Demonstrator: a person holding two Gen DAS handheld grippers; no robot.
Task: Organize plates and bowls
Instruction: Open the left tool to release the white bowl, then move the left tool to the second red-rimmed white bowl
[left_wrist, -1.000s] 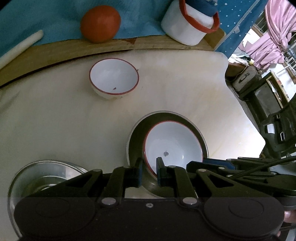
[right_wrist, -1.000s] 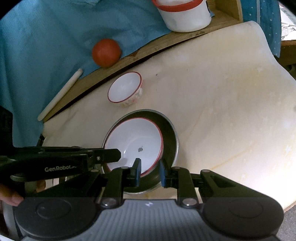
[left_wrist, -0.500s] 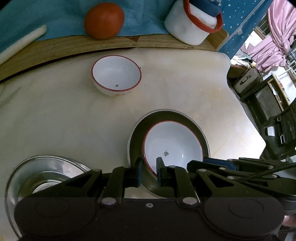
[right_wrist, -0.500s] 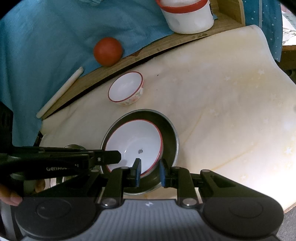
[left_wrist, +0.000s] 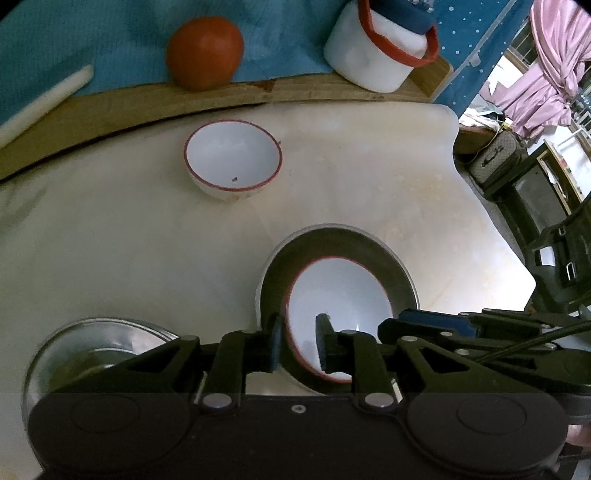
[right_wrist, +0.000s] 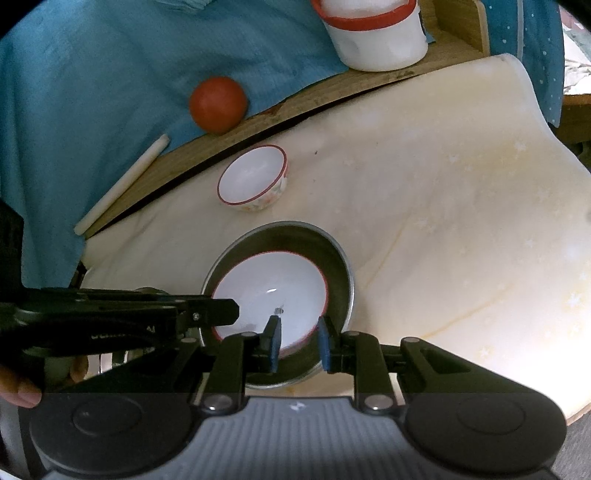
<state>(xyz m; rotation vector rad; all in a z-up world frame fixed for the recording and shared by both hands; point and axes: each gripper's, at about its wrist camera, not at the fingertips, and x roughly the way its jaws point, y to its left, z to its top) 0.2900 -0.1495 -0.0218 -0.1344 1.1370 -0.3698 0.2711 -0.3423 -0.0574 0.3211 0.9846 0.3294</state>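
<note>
Both tools (left_wrist: 298, 345) astride nested bowl's (left_wrist: 338, 295) rim

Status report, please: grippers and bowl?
Left gripper just opening, bowl rim between fingers. Right gripper shut on bowl. Bowl sits in metal plate. Small bowl apart.

A lived-in home, likely an eating corner. Cream cloth (left_wrist: 110, 236) spread over the counter, with a red-rimmed white bowl (left_wrist: 232, 162), metal dishes (left_wrist: 340, 243) and, at the far edge on a blue cloth (left_wrist: 92, 40), a tomato (left_wrist: 205, 51) and a white lidded tub (left_wrist: 373, 55). Far right, pink fabric (left_wrist: 543, 74) hanging by a window and a patterned bag (left_wrist: 495, 158) on a wooden ledge.
</note>
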